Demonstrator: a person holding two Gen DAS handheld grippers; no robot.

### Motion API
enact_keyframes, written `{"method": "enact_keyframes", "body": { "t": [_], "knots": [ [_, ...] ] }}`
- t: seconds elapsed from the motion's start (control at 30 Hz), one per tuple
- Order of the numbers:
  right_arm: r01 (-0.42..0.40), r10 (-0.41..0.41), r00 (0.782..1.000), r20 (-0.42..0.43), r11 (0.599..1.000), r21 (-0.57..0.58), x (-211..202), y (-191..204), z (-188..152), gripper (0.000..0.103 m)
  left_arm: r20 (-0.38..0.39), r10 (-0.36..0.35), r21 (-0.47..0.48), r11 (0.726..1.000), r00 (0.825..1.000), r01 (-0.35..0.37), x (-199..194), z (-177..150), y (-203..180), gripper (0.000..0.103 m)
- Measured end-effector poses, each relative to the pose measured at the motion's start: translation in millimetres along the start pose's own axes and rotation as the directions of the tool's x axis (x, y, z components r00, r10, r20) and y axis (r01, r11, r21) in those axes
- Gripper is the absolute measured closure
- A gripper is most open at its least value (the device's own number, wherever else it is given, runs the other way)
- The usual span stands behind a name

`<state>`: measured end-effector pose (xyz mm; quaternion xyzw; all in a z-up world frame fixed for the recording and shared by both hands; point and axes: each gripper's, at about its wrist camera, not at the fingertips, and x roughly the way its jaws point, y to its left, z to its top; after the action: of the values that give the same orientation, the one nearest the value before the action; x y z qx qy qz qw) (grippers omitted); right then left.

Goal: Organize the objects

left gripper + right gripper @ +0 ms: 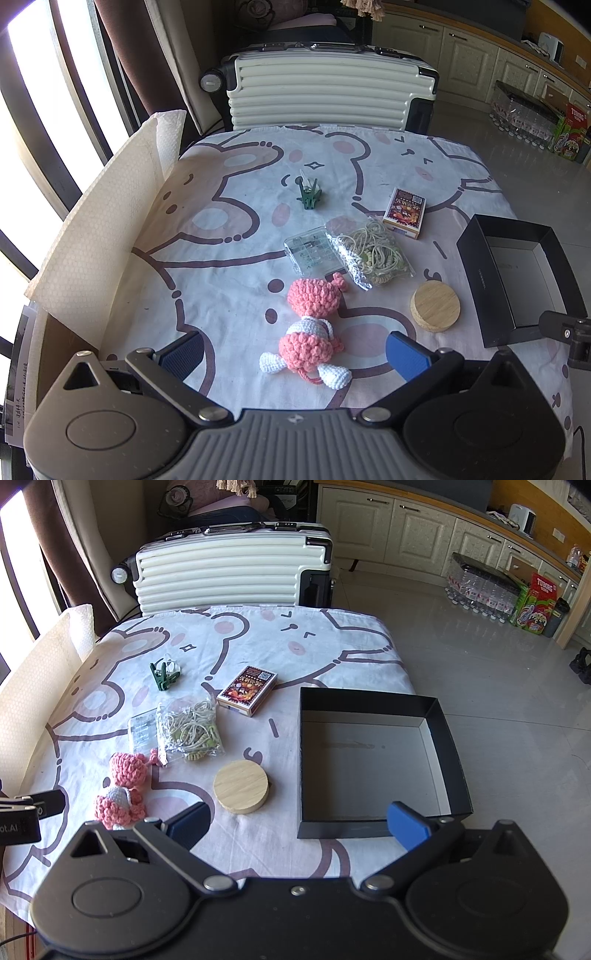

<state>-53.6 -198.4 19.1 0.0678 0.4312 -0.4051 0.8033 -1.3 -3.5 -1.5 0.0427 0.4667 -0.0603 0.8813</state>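
The left gripper [295, 354] hangs over the near edge of the table with its jaws wide apart and nothing between them; a pink and white crochet doll [312, 332] lies on the cloth straight ahead of the gap. In the right wrist view the doll's lower end is hidden behind that gripper's body. The right gripper [298, 821] is likewise spread wide and empty, its right fingertip [406, 825] lying in front of the near wall of a black box [439, 720] with a pale, bare floor. In the left wrist view this box is cut short by part of the other gripper at the right edge.

Counted on the table: one doll, one round wooden lid [436, 306] just right of it, one clear bag of cord [369, 251] past the doll, one clear plastic case [308, 251] touching and partly under the bag's left side, its contents too faint to read, one printed card box [404, 212] beyond, one green clip [310, 195] farthest back with something clear beside it, and one black box at the right.

The table wears a white cloth [236, 295] with pink cartoon animals outlined in brown. A white foam sheet [110, 221] stands along its left edge. Behind the table stands a ribbed white suitcase [325, 92], with pale tile floor, cream cabinets, and bottled water packs [480, 590] at the right.
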Motion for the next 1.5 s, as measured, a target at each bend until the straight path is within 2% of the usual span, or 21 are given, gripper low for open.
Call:
{"method": "enact_keyframes", "body": {
  "t": [0.73,1.23,1.5],
  "knots": [
    [0.024,-0.023,1.000,-0.021,0.999,0.038,3.4,6.0,-3.6,0.000,-0.004,-0.017,0.000,1.000,1.000,0.017,4.1,-0.7,3.9,0.000],
    [0.000,0.001,0.999,-0.043,1.000,0.030,7.2,37.1,3.3,0.000,-0.009,-0.017,-0.056,0.998,1.000,0.017,8.5,-2.5,39.9,0.000],
    [-0.011,0.013,0.999,-0.038,0.999,0.053,11.4,46.8,9.0,0.000,-0.015,-0.039,-0.060,0.997,0.999,0.038,13.4,-2.7,47.1,0.000]
  ]
}}
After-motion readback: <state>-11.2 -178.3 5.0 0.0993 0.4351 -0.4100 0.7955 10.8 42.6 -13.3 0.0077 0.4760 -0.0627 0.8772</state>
